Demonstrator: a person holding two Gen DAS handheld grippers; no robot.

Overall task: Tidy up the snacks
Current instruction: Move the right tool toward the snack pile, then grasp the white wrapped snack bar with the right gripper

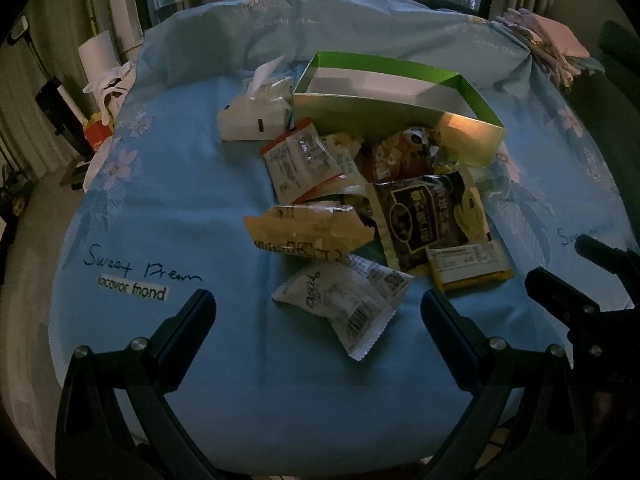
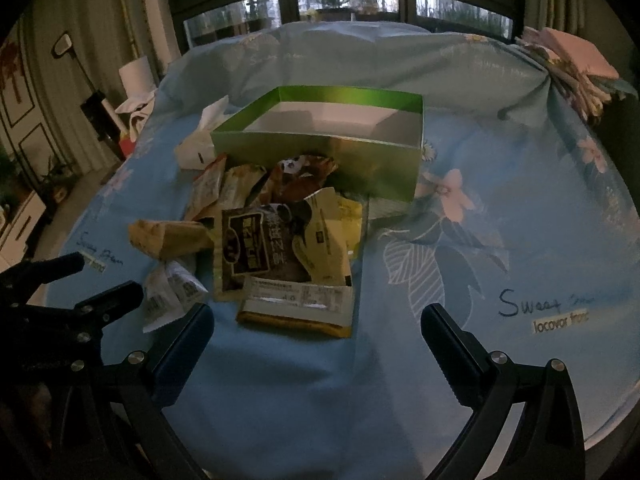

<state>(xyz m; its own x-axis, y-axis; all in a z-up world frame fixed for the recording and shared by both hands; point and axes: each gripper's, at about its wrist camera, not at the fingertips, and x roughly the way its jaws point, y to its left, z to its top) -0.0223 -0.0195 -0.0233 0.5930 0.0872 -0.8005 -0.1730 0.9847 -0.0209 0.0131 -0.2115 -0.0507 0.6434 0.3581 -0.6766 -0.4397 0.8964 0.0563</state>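
Observation:
A pile of several snack packets lies on the blue floral cloth in front of an open, empty green box. Nearest me are a white packet, a yellow bar, a large black-and-gold bag and a tan packet. My left gripper is open and empty, just short of the white packet. My right gripper is open and empty, just short of the yellow bar.
A white tissue pack stands left of the box. A bunched blue duvet lies behind it. Folded pink cloths sit at the far right. Windows are beyond; floor clutter is at the left.

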